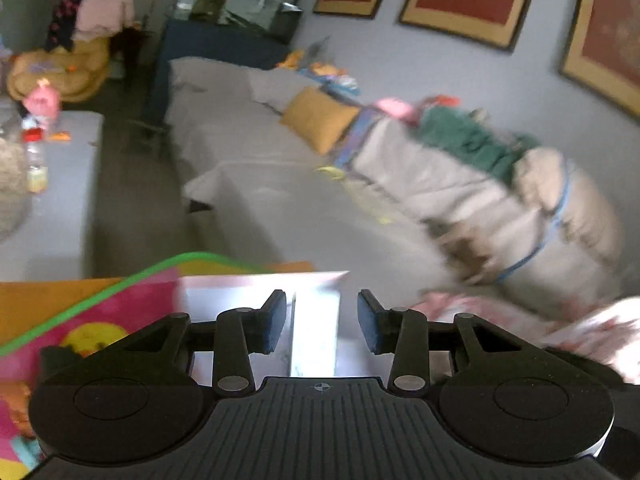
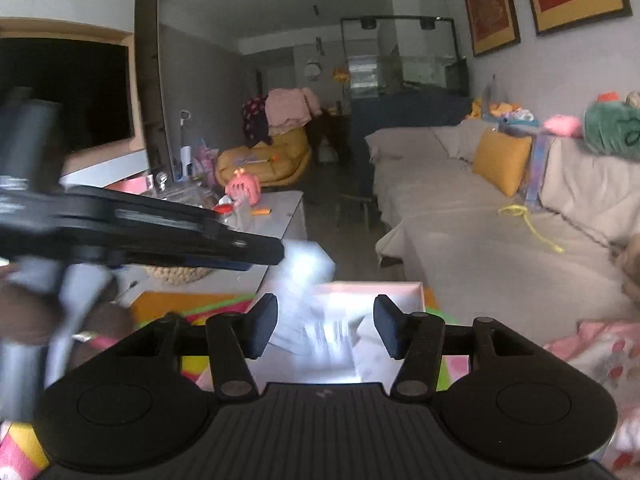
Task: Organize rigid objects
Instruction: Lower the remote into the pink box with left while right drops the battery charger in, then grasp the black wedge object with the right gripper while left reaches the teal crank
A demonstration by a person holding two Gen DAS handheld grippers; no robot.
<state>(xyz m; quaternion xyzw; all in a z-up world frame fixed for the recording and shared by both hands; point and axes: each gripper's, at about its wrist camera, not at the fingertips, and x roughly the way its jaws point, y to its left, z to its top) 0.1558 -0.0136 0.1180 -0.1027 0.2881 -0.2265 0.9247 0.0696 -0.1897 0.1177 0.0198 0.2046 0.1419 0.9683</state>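
Below both grippers, a shiny white rectangular box (image 2: pixel 360 344) is lying on a bright pink, yellow and green play mat (image 1: pixel 80 320), beside the long beige sofa (image 2: pixel 460 248). Left gripper (image 1: pixel 322 322) and right gripper (image 2: pixel 326 326) are hanging over it, jaws standing partly open and gripping nothing.
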